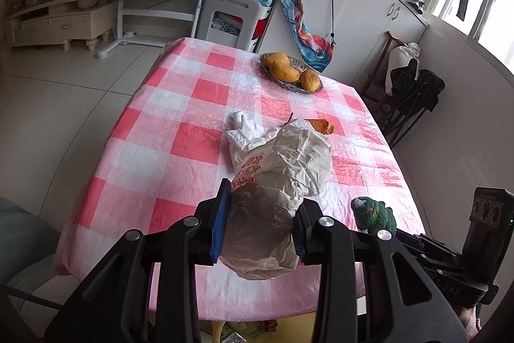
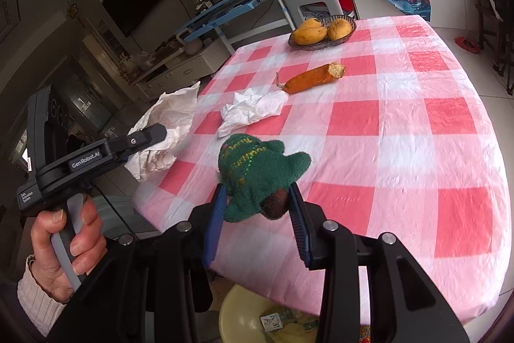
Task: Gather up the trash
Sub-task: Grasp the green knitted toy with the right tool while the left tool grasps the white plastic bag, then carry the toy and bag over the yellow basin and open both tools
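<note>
L gripper (image 1: 260, 224) clamps plastic bag (image 1: 289, 163), R gripper (image 2: 257, 211) clamps prob. green sock (image 2: 257, 169)

The counter (image 2: 401, 124) wears a thin pink-and-white checked plastic cover, faintly glossy and finely creased. The white bag (image 1: 282, 163) is crinkled thin plastic with a soft sheen and red print. The green toy (image 2: 257, 169) is fuzzy knit cloth, matt, with glittery thread lettering. Each gripper, left gripper (image 1: 260, 227) and right gripper (image 2: 257, 214), is matt black plastic with shiny metal rivets and ribbed blue pads (image 2: 213, 224). The crumpled tissue (image 2: 253, 111) looks like soft matt paper. The mangoes (image 2: 310, 32) have smooth, dull skin.
</note>
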`<state>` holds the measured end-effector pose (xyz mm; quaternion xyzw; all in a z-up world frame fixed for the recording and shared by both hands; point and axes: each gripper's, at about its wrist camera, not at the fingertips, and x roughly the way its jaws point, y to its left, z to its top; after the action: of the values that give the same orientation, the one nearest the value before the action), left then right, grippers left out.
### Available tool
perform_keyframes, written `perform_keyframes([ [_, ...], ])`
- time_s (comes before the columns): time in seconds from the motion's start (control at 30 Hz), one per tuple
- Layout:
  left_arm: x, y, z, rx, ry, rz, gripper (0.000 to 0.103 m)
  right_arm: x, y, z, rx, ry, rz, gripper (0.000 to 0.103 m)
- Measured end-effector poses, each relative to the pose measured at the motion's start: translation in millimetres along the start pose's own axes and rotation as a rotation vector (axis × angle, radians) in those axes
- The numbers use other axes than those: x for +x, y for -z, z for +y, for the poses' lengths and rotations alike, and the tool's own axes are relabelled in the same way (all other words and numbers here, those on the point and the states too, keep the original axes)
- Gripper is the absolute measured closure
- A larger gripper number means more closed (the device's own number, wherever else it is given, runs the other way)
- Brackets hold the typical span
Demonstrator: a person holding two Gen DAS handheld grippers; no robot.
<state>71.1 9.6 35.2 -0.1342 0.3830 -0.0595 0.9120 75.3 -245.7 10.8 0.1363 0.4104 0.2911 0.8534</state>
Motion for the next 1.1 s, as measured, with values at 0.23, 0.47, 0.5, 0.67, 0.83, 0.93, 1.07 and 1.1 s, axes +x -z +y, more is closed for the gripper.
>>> perform_keyframes([
  [0.23, -16.5, 9.3, -4.5, 0.026, -0.017, -0.03, 0.07, -9.5, 19.4, 3.5, 0.029, -0.017, -0.008, 0.064],
  [0.47, -27.9, 13.4, -8.2, 0.045, -0.018, -0.05, 0.07, -11.4, 32.9, 4.5, 0.054, -0.023, 0.006, 0.064],
  [0.5, -29.1, 14.1, -8.0, 0.045, -0.017, -0.052, 0.07, -11.3, 35.4, 5.1, 0.055, -0.023, 0.009, 0.064],
  [0.67, -34.5, 17.0, -6.7, 0.042, -0.013, -0.058, 0.07, -12.1, 47.0, 10.1, 0.048, -0.023, 0.03, 0.064],
  [0.83, -38.4, 22.2, -5.8, 0.039, -0.012, -0.061, 0.07, -16.5, 56.1, 12.8, 0.048, -0.024, 0.033, 0.064],
  [0.93, -40.6, 29.4, -6.3, 0.037, -0.011, -0.051, 0.07, -21.9, 59.2, 13.6, 0.051, -0.026, 0.023, 0.064],
  [1.07, -40.7, 43.5, -9.6, 0.048, -0.013, -0.013, 0.07, -27.3, 63.7, 14.0, 0.056, -0.021, 0.016, 0.064],
  [1.1, -40.0, 48.2, -11.2, 0.054, -0.017, 0.0, 0.07, -28.0, 65.1, 14.3, 0.058, -0.019, 0.017, 0.064],
])
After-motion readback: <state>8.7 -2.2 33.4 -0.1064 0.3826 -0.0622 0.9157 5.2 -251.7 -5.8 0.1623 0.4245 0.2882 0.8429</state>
